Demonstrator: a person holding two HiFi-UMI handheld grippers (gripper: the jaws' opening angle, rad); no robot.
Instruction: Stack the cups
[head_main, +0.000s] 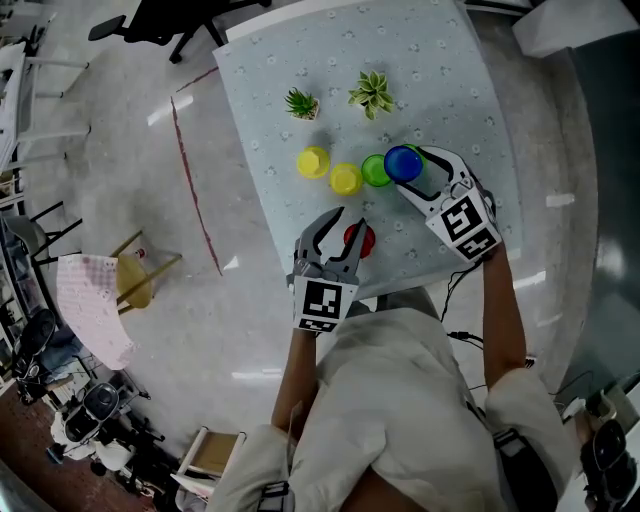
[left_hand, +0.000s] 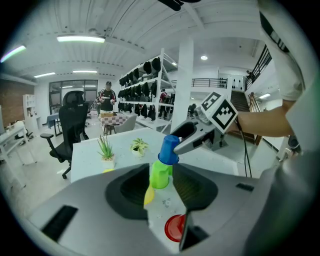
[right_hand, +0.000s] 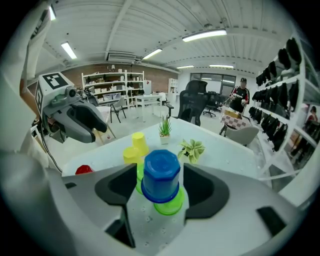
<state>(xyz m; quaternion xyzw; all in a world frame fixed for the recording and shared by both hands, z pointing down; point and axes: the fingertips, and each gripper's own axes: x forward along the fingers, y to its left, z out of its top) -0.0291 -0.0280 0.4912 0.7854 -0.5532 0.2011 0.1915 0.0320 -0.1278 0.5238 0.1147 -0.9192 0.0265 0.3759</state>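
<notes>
Right gripper (head_main: 410, 172), jaws released, straddles blue cup (right_hand: 161, 177) capping green cup (right_hand: 172, 205); left gripper (head_main: 348, 220), barely parted, holds nothing.

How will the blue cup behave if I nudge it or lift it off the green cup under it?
The blue cup sits upside down on a green cup, perched high, so a sideways nudge could probably tip it. It looks like thin plastic, likely light and a bit squeezable. Its smooth sides may slip between the right gripper's open jaws.
</notes>
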